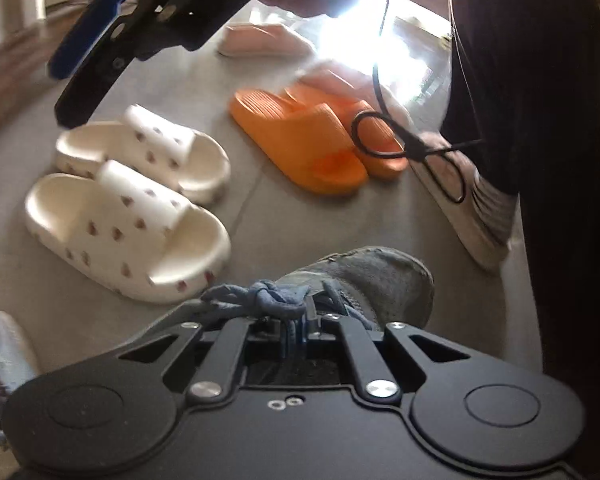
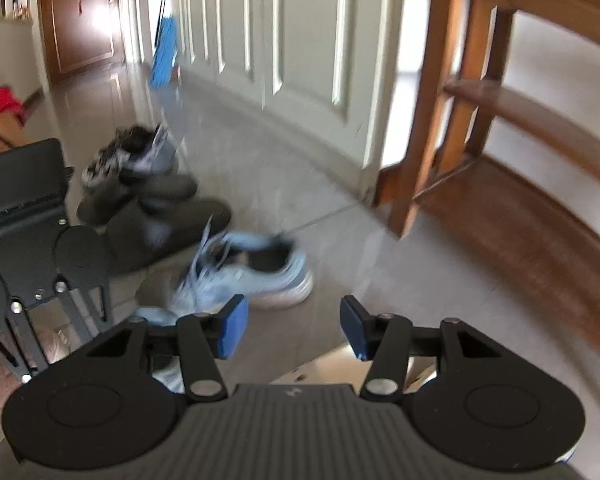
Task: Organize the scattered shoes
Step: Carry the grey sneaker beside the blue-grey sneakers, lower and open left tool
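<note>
The left gripper is pinched tight on the blue laces of a grey sneaker, which hangs just ahead of its fingers with the toe pointing away. Beyond it and to its left a pair of white slippers sits side by side on the grey tiled floor; further ahead lies a pair of orange slippers, with a pink slipper past them near bright window glare. The right gripper tilts downward with its blue pads spread apart and nothing between them. Just ahead and to its left a light blue sneaker rests on the floor, dark boots beyond it. A wooden shelf frame stands to its right, against a pale panelled wall.
</note>
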### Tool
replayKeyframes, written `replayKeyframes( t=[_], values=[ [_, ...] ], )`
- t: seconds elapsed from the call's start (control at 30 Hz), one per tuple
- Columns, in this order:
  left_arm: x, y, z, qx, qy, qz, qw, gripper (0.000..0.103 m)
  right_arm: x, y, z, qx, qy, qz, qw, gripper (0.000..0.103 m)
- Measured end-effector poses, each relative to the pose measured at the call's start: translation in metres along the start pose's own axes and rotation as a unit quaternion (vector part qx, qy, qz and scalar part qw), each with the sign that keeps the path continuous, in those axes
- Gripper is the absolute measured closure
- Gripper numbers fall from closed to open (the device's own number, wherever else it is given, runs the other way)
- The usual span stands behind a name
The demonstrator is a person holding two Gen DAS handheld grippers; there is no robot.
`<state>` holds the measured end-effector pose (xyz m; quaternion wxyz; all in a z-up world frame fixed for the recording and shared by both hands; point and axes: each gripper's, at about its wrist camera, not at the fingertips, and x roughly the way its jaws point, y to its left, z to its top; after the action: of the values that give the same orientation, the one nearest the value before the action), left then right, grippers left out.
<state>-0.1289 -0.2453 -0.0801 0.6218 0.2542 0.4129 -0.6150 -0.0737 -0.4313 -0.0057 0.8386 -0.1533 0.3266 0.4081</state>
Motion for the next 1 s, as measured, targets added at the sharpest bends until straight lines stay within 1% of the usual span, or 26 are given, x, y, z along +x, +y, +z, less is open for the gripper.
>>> replayKeyframes(
  t=[0.07, 0.17, 0.2, 0.27, 0.3, 0.37, 0.4, 0.43, 0.5, 0.57, 0.6, 0.63, 0.7, 0.73, 0.83, 0.87, 0.93, 0.97, 1.0],
  values=[
    [0.003, 0.005, -0.01, 0.032, 0.0, -0.006, 0.9995, 0.099, 0.009, 0.004, -0.004, 0.013, 0.017, -0.001, 1.0, 0.048],
    [0.002, 0.012, -0.023, 0.06, 0.004, 0.0, 0.9982, 0.099, 0.02, 0.008, -0.011, 0.034, 0.046, -0.005, 0.998, 0.048],
    [0.004, 0.015, -0.028, 0.096, 0.011, 0.007, 0.9953, 0.099, 0.022, 0.009, -0.014, 0.038, 0.054, -0.007, 0.998, 0.048],
    [0.004, 0.015, -0.031, 0.125, 0.018, 0.017, 0.9919, 0.099, 0.025, 0.01, -0.018, 0.047, 0.067, -0.011, 0.997, 0.048],
    [0.007, 0.017, -0.033, 0.16, 0.031, 0.03, 0.9862, 0.099, 0.028, 0.011, -0.019, 0.052, 0.071, -0.014, 0.996, 0.048],
    [0.006, 0.02, -0.034, 0.179, 0.037, 0.043, 0.9822, 0.098, 0.032, 0.012, -0.02, 0.059, 0.076, -0.015, 0.995, 0.048],
    [0.005, 0.027, -0.034, 0.196, 0.042, 0.06, 0.9779, 0.098, 0.032, 0.013, -0.02, 0.061, 0.077, -0.014, 0.995, 0.048],
    [0.004, 0.03, -0.034, 0.195, 0.041, 0.067, 0.9775, 0.097, 0.032, 0.014, -0.02, 0.063, 0.077, -0.014, 0.995, 0.048],
    [0.001, 0.046, -0.032, 0.184, 0.033, 0.104, 0.9768, 0.097, 0.034, 0.019, -0.019, 0.059, 0.078, -0.012, 0.995, 0.048],
    [-0.002, 0.058, -0.032, 0.163, 0.021, 0.138, 0.9767, 0.095, 0.035, 0.023, -0.018, 0.05, 0.079, -0.011, 0.996, 0.048],
    [-0.002, 0.06, -0.032, 0.156, 0.019, 0.144, 0.977, 0.093, 0.036, 0.024, -0.018, 0.047, 0.078, -0.011, 0.996, 0.048],
    [-0.004, 0.065, -0.032, 0.133, 0.013, 0.159, 0.9782, 0.089, 0.038, 0.025, -0.018, 0.047, 0.077, -0.011, 0.996, 0.048],
    [-0.008, 0.065, -0.035, 0.091, -0.002, 0.182, 0.979, 0.088, 0.04, 0.027, -0.017, 0.045, 0.073, -0.011, 0.996, 0.048],
    [-0.009, 0.064, -0.036, 0.07, -0.009, 0.194, 0.9785, 0.086, 0.041, 0.027, -0.017, 0.044, 0.071, -0.011, 0.996, 0.048],
    [-0.013, 0.058, -0.04, 0.013, -0.026, 0.237, 0.9711, 0.083, 0.043, 0.027, -0.016, 0.048, 0.067, -0.014, 0.996, 0.048],
    [-0.014, 0.057, -0.04, 0.01, -0.028, 0.239, 0.9705, 0.082, 0.045, 0.026, -0.017, 0.054, 0.068, -0.014, 0.996, 0.048],
    [-0.02, 0.054, -0.043, -0.024, -0.041, 0.261, 0.9643, 0.082, 0.049, 0.023, -0.018, 0.066, 0.069, -0.014, 0.995, 0.048],
    [-0.026, 0.053, -0.044, -0.042, -0.054, 0.274, 0.9593, 0.081, 0.051, 0.021, -0.019, 0.074, 0.07, -0.014, 0.995, 0.048],
    [-0.031, 0.053, -0.045, -0.052, -0.061, 0.278, 0.9572, 0.081, 0.052, 0.02, -0.019, 0.078, 0.07, -0.014, 0.994, 0.048]
  ],
)
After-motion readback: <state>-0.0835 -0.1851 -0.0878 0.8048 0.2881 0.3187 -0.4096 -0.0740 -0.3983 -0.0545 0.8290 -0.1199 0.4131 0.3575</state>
